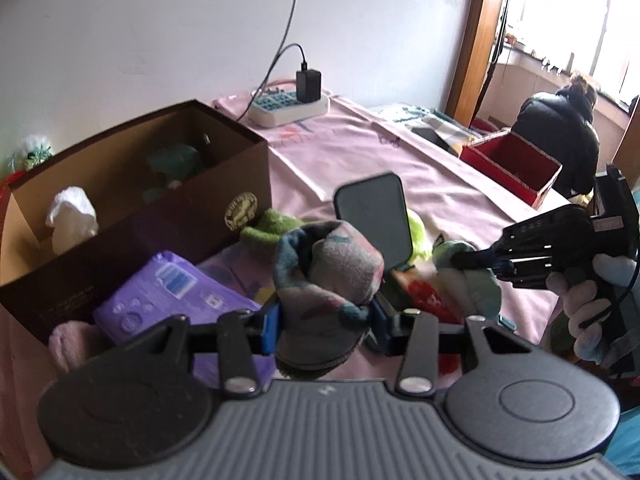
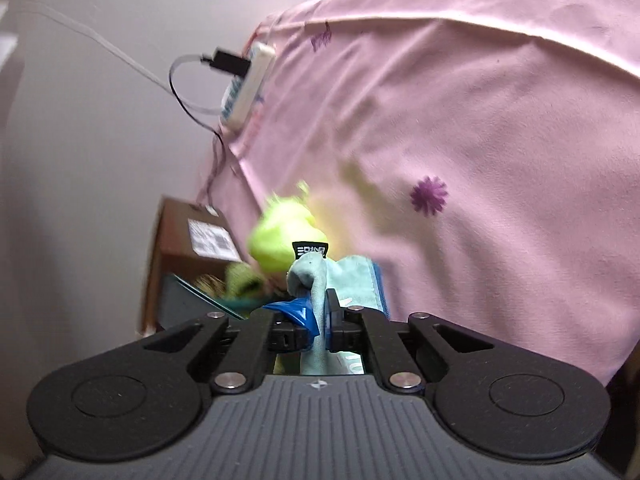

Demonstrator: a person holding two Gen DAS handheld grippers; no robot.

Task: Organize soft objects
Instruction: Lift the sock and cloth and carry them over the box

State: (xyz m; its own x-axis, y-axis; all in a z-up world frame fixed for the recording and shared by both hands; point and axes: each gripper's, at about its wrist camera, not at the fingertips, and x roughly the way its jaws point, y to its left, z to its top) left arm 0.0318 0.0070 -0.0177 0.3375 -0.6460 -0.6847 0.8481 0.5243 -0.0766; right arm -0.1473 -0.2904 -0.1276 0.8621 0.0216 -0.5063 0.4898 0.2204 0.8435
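Brown box [image 1: 132,200] holds white cloth [image 1: 72,214]; left gripper [image 1: 326,320] pinches sock [image 1: 328,276], right gripper [image 2: 320,316] pinches towel [image 2: 340,276].

Daylight from window [image 1: 580,20] far right of the fingers, blown out there. Left view fairly sharp, soft shadows, dim inside box [image 1: 132,184] left of the fingers. Right view motion-blurred; yellow-green cloth [image 2: 280,236] just ahead of the fingers smeared. Fisheye bending, dark corners.

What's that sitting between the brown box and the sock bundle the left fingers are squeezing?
In the left wrist view, a purple packet and a green fuzzy sock lie between the brown box and the sock bundle.
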